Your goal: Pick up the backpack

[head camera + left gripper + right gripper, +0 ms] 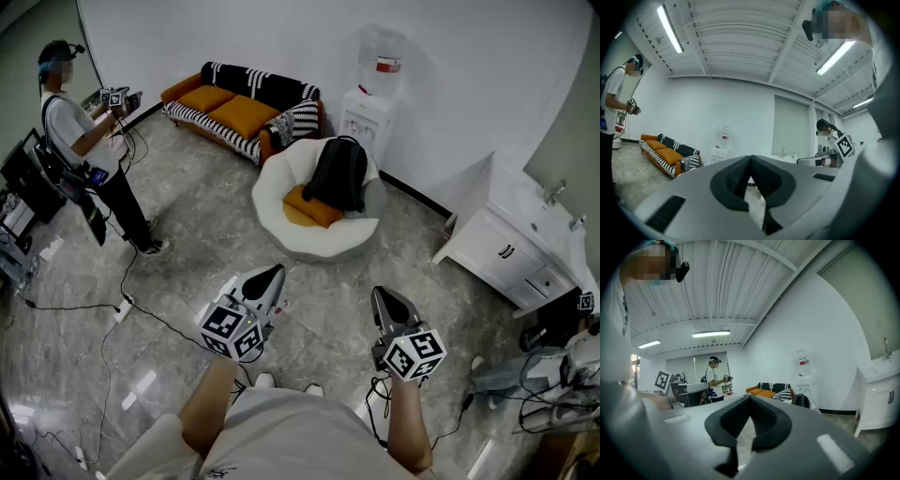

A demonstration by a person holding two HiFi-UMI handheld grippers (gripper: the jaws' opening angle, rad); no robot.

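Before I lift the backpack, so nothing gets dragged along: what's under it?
The backpack rests on a white chair, its lower edge over an orange cushion. Whatever lies directly beneath it is covered.

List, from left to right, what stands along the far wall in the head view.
sofa → water dispenser → sink cabinet
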